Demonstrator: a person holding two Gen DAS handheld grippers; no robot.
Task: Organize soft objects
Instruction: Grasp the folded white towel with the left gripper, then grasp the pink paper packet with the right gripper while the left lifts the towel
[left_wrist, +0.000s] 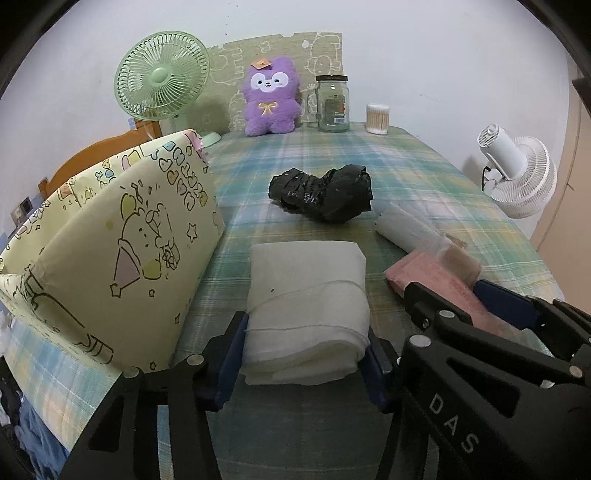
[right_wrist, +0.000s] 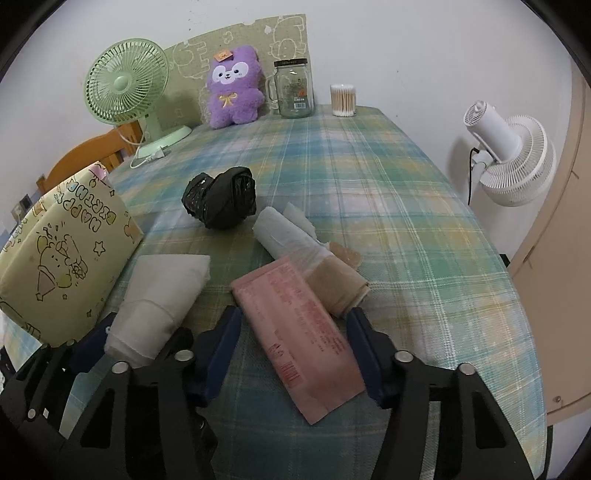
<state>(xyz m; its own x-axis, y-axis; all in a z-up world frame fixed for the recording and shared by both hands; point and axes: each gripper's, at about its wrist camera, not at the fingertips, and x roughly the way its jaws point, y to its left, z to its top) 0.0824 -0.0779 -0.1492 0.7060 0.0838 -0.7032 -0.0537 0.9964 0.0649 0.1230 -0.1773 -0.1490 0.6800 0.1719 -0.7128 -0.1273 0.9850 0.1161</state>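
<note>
1. A plaid cloth (right_wrist: 369, 206) is covering the table, and everything is lying or standing on it.
2. The left gripper (left_wrist: 306, 354) is pinching the near end of a folded white cloth (left_wrist: 306, 295); both blue pads are pressing on the cloth's sides, and the fabric is bulging a little between them.
3. The right gripper (right_wrist: 295, 347) is straddling a flat pink packet (right_wrist: 295, 325) that is lying at a slant on the table. The right pad looks to be touching the packet's edge, the left pad is sitting just beside it, and I cannot tell whether the packet is really being squeezed.
4. A beige roll (right_wrist: 340, 288) is lying against the far right side of the pink packet, and a clear-wrapped white roll (right_wrist: 280, 232) is lying just beyond it.
5. A crumpled black bag (right_wrist: 221, 201) is sitting near the middle of the table, apart from the other soft things.
6. A yellow cartoon-printed box (left_wrist: 122, 240) is standing at the left, just beside the white cloth.
7. At the far edge a green fan (right_wrist: 125, 88), a purple plush toy (right_wrist: 232, 88), a glass jar (right_wrist: 295, 88) and a tub of cotton swabs (right_wrist: 342, 99) are standing in a row.
8. A white fan (right_wrist: 509, 158) is standing off the table's right side.
</note>
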